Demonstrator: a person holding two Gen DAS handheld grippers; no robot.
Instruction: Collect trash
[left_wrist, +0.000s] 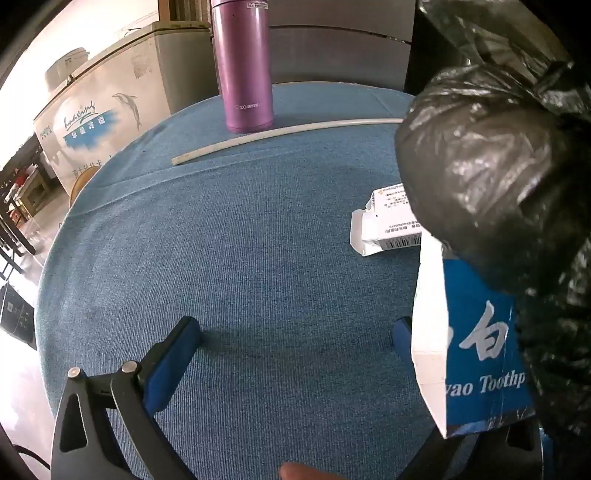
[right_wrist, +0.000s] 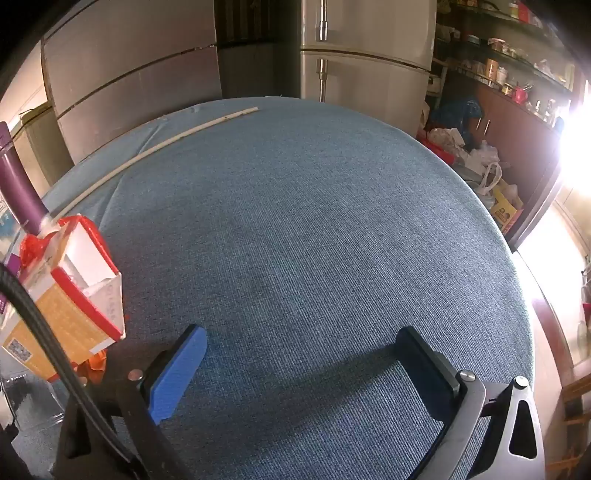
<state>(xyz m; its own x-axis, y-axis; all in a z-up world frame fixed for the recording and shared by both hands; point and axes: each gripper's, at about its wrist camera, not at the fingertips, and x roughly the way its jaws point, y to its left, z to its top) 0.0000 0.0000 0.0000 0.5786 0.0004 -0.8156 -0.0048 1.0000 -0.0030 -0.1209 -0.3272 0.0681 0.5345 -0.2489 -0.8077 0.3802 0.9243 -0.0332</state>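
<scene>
Blue cloth (left_wrist: 240, 258) underneath. Toothpaste box (left_wrist: 476, 354) standing tilted, long axis steep, beside black bag (left_wrist: 498, 166). Left gripper (left_wrist: 295, 332) and right gripper (right_wrist: 303, 343) angled down, gaping wide, gripping nothing.

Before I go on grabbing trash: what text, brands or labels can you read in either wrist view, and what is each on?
"ZOJIRUSHI": purple flask.
"vao Toothp", cut off, beside large Chinese characters: blue toothpaste box.
Cursive logo and Chinese lettering, unreadable: white chest freezer.
Barcode and small print, too small: white carton.
QR code and small print, blurred: orange and red carton.
</scene>
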